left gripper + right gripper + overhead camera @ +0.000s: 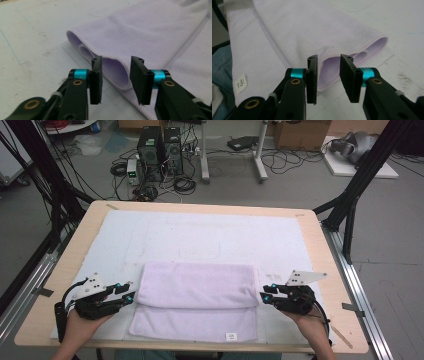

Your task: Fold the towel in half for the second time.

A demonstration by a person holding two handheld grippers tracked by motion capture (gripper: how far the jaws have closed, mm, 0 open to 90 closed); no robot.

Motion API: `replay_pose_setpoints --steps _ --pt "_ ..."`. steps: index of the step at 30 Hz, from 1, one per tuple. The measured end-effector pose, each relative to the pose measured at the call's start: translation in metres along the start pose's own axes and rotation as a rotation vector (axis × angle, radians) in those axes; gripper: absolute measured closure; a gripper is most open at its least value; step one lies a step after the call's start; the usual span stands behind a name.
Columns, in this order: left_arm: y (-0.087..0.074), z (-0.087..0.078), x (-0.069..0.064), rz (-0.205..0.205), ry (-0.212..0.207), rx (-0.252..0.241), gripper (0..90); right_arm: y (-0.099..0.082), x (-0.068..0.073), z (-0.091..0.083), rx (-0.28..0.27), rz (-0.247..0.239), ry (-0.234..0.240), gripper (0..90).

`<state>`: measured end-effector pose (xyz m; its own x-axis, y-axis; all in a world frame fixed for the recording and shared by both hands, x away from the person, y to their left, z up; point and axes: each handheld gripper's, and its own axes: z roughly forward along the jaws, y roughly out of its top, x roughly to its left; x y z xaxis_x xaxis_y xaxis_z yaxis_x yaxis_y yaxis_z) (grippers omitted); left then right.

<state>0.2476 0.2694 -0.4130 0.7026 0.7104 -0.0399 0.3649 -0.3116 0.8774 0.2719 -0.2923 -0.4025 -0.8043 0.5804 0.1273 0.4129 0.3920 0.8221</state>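
The towel [196, 301] lies at the near middle of the desk [320, 245], folded partway with more folds likely left, and the left hand-held gripper [131, 296] and right hand-held gripper [263, 296] sit part open at its ends, holding nothing.

A light wooden table [325, 270] is covered almost edge to edge by a white mat [200, 232]. On the mat, at the near middle, a folded lilac towel [197, 297] is laid, its small white label [231, 336] turned toward the near edge.
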Motion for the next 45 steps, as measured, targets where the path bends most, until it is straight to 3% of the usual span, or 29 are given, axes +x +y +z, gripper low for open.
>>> replay_pose_setpoints --steps 4,10,16,20,23,26,29,31,34,39,42,45 --pt "0.011 0.008 -0.005 0.021 -0.024 -0.008 60.8 0.015 0.004 -0.002 -0.007 -0.039 0.0 64.4" --pt "0.009 0.03 -0.013 0.041 -0.063 0.025 64.9 0.027 0.013 0.031 0.059 -0.133 0.021 63.6" --pt "-0.001 0.038 -0.005 0.018 -0.046 0.09 67.9 0.018 0.003 0.049 0.113 -0.106 0.028 78.4" --pt "-0.011 0.039 0.0 0.011 -0.028 0.137 68.3 0.003 -0.002 0.045 0.162 -0.079 0.016 79.3" --pt "-0.013 0.038 0.0 -0.002 -0.028 0.13 67.7 -0.005 -0.004 0.04 0.193 -0.07 -0.006 78.4" --pt "-0.008 0.033 -0.001 0.002 -0.033 0.1 67.0 -0.005 -0.003 0.031 0.154 -0.075 -0.007 76.4" --pt "0.0 0.029 -0.004 0.016 -0.054 0.073 67.0 0.003 0.004 0.027 0.102 -0.102 0.021 74.2" --pt "0.001 0.031 -0.006 0.028 -0.07 0.079 66.8 0.007 0.008 0.029 0.098 -0.122 0.049 71.2" --pt "-0.003 0.036 -0.01 0.034 -0.095 0.102 66.3 0.006 0.014 0.039 0.116 -0.151 0.091 67.6" --pt "-0.01 0.04 -0.015 0.059 -0.126 0.144 67.6 -0.003 0.017 0.052 0.165 -0.139 0.128 65.4" --pt "-0.011 0.041 -0.016 0.07 -0.12 0.151 67.4 -0.005 0.018 0.055 0.182 -0.145 0.131 67.7" --pt "-0.013 0.044 -0.018 0.088 -0.102 0.161 67.9 -0.006 0.019 0.057 0.19 -0.145 0.124 76.7"
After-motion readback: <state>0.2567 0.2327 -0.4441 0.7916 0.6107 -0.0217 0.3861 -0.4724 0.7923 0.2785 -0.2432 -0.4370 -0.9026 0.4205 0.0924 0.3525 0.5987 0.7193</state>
